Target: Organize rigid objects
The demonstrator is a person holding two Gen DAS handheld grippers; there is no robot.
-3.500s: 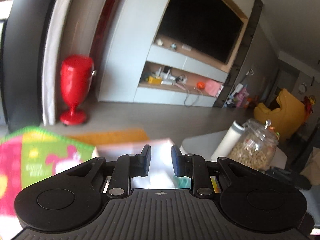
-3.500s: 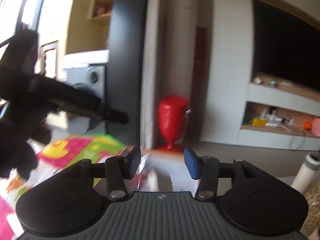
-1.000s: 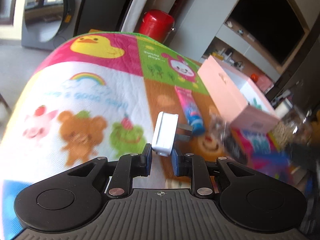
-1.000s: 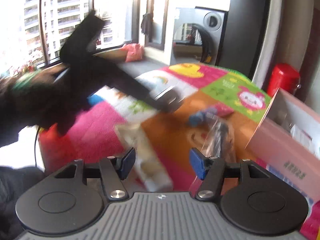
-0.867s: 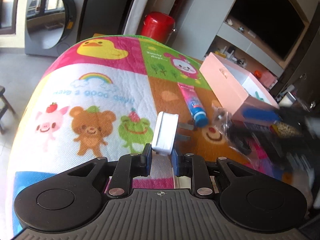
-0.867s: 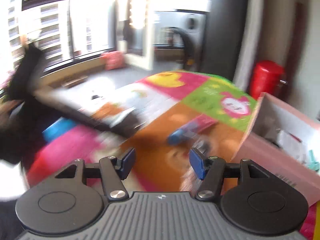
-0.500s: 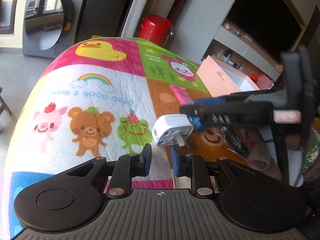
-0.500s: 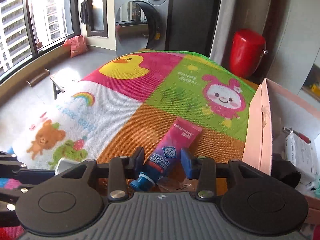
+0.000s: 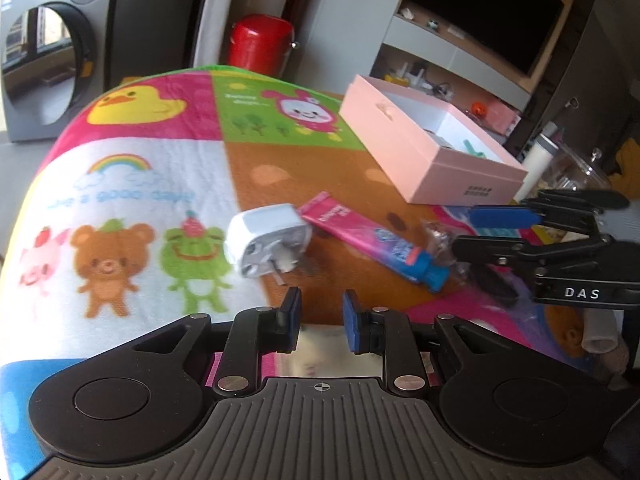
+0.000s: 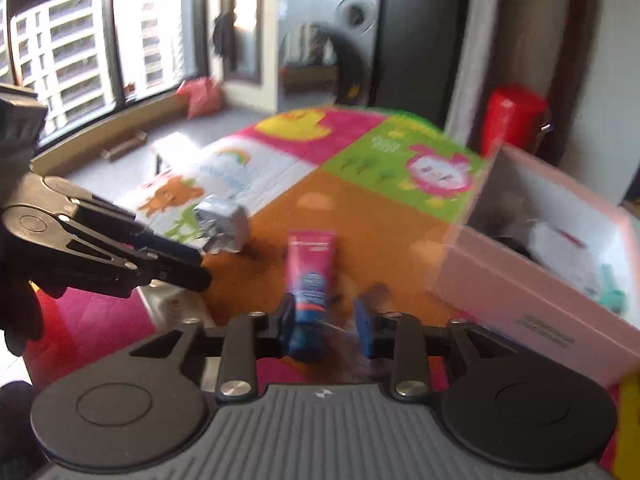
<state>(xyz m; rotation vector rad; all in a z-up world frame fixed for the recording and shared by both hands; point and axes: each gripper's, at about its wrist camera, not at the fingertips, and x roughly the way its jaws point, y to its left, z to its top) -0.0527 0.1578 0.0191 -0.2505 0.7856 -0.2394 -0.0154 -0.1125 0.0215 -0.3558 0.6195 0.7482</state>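
I'm between picks. One pink box [image 9: 424, 160] sits ahead-right of my left gripper [image 9: 320, 316], whose jaws are closed on nothing; one white plug [image 9: 266, 240] lies loose just ahead of it. My right gripper [image 10: 326, 316] — jaws just widened — straddles the one pink tube [image 10: 312, 264], not yet clamped. Next, I judge: squeeze, lift, carry it boxward.

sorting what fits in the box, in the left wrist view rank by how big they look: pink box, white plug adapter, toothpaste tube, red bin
1. pink box, clearly largest
2. toothpaste tube, longest of the rest
3. white plug adapter and red bin: they look alike in size; the bin stands far behind the table, so I won't rank them.
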